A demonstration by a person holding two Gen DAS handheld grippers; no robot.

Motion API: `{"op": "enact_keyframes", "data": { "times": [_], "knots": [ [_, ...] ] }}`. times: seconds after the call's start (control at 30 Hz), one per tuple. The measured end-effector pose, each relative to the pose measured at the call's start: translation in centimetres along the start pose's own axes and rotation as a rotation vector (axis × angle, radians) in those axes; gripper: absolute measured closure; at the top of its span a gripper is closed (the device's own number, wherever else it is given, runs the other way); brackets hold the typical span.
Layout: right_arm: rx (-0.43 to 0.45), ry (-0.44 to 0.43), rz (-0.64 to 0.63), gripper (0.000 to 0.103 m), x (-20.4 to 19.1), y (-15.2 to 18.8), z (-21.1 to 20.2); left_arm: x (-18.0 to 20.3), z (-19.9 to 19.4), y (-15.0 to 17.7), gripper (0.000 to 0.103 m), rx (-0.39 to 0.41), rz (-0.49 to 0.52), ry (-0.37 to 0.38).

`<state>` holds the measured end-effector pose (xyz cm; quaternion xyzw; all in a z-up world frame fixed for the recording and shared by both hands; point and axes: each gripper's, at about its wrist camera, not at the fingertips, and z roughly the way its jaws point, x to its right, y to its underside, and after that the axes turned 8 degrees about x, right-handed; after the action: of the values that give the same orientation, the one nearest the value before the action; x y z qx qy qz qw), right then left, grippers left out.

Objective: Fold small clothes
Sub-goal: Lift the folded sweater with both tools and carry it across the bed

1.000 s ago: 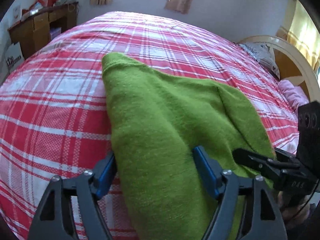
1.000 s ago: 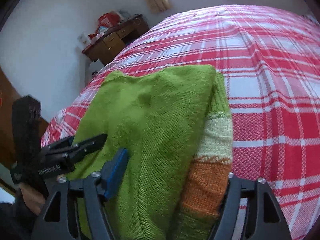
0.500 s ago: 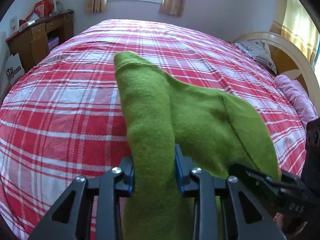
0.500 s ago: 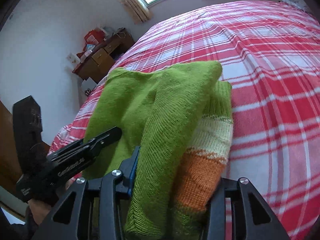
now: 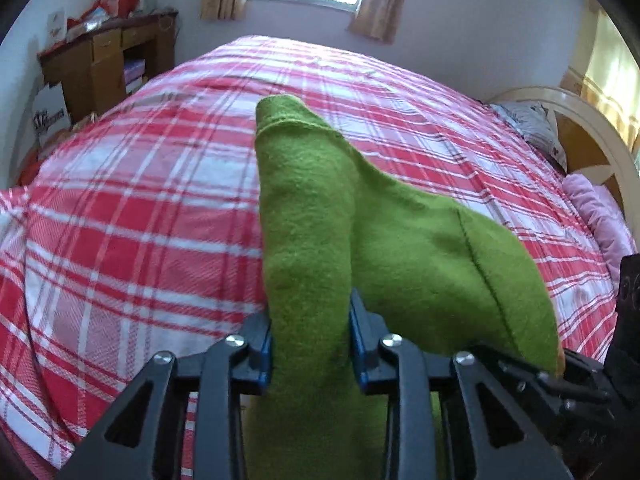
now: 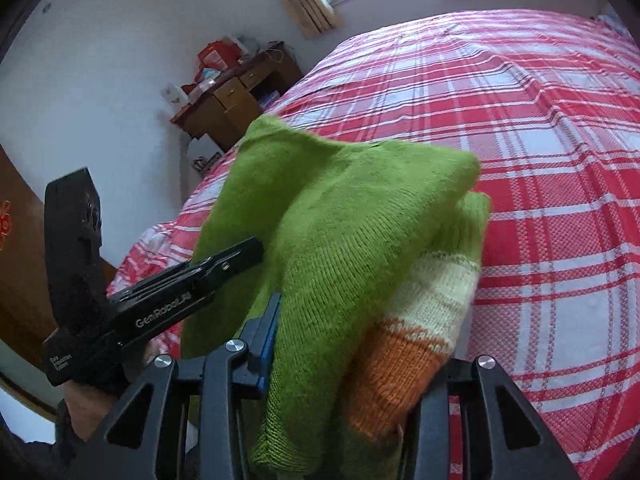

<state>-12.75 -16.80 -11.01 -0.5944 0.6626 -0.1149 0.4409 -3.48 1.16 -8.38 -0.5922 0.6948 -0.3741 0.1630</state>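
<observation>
Both tongs, left (image 5: 311, 346) and right (image 6: 352, 352), pinch the green sweater (image 5: 360, 240), which drapes forward between them above the bed (image 5: 140, 200).

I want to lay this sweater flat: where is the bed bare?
The plaid bedspread lies bare from the green sweater to the window wall, and left toward the desk. Pillows crowd the headboard side.

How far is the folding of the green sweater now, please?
Done: the green sweater is already doubled over, its striped sleeve tucked under the top layer. In hand: the left gripper and the right gripper are each shut on one side of it, holding it above the plaid bed. Left: probably laying it down flat and perhaps one more fold.
</observation>
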Motion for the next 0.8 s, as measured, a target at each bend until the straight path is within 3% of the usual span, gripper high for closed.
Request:
{"op": "enact_keyframes", "data": {
  "times": [0.07, 0.13, 0.17, 0.3, 0.37, 0.4, 0.5, 0.57, 0.6, 0.67, 0.8],
  "knots": [
    [-0.003, 0.023, 0.002, 0.063, 0.4, 0.4, 0.1, -0.6, -0.1, 0.1, 0.054, 0.0, -0.022, -0.009],
    [-0.009, 0.012, 0.033, 0.061, 1.4, 0.6, 0.4, -1.2, 0.0, 0.2, 0.032, -0.002, -0.044, -0.017],
    [-0.012, 0.003, 0.069, 0.058, 2.2, 0.7, 0.5, -1.4, 0.5, 0.4, 0.026, -0.02, -0.048, -0.018],
    [-0.035, -0.043, 0.155, 0.043, 4.1, -0.1, 1.4, -2.7, 1.8, 1.3, 0.02, -0.058, -0.162, 0.069],
    [-0.05, -0.062, 0.175, 0.037, 4.9, -0.9, 2.3, -2.5, 1.9, 1.1, 0.02, -0.053, -0.142, 0.075],
    [-0.049, -0.071, 0.182, 0.037, 5.1, -1.2, 2.6, -2.3, 1.9, 1.1, 0.022, -0.047, -0.131, 0.075],
    [-0.049, -0.032, 0.104, 0.037, 4.0, -1.6, 3.3, -1.7, 1.7, 1.3, 0.05, -0.028, -0.123, 0.154],
    [-0.054, 0.044, 0.004, 0.04, 2.2, -1.4, 3.5, -1.3, 1.6, 1.3, 0.051, -0.015, -0.116, 0.137],
    [-0.052, 0.06, -0.027, 0.05, 1.6, -1.3, 3.5, -1.2, 1.6, 1.3, 0.055, -0.01, -0.107, 0.131],
    [-0.038, 0.075, -0.081, 0.06, -0.1, -1.1, 2.9, -0.7, 0.9, 1.3, 0.064, 0.009, -0.094, 0.116],
    [0.009, 0.123, -0.199, 0.063, -2.5, -0.8, 1.3, -1.2, 0.0, 0.9, 0.071, 0.036, -0.095, 0.107]
  ]
}}
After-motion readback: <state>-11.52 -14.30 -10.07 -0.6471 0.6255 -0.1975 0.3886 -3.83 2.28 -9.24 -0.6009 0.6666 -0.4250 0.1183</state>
